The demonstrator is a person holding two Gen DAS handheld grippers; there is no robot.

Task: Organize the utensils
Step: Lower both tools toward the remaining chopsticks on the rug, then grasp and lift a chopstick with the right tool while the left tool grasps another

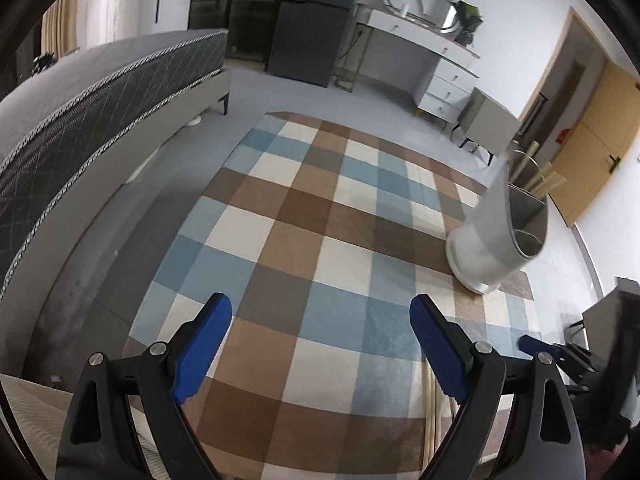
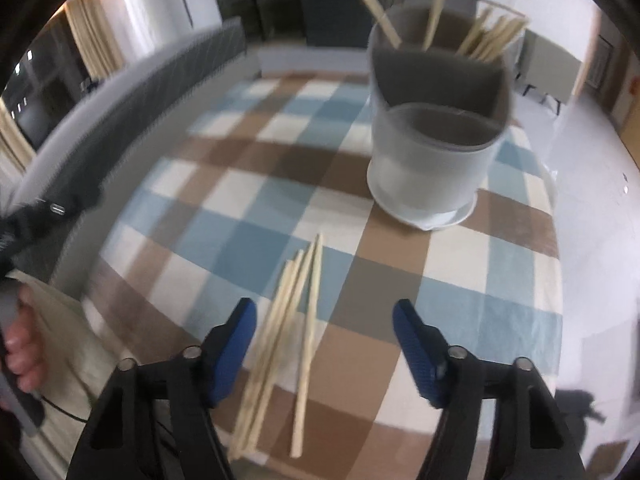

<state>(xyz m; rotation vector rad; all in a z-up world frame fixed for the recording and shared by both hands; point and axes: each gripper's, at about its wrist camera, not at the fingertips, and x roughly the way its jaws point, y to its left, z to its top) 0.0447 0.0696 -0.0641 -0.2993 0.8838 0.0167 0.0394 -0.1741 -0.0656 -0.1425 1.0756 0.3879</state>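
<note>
Both tools gape empty; only the right view shows loose chopsticks [image 2: 288, 332].

The left hand-held gripper [image 1: 320, 322] hangs spread over the checked cloth [image 1: 320, 240], holder [image 1: 496, 236] at right.

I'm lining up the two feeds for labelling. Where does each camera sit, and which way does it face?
Left wrist: on the left hand-held gripper, open, looking down across the checked blue, brown and cream rug toward the bed.
Right wrist: on the right hand-held gripper, open, facing the loose pale wooden chopsticks; a hand shows at left.
Shared: the rug and the grey divided plastic utensil holder.
</note>
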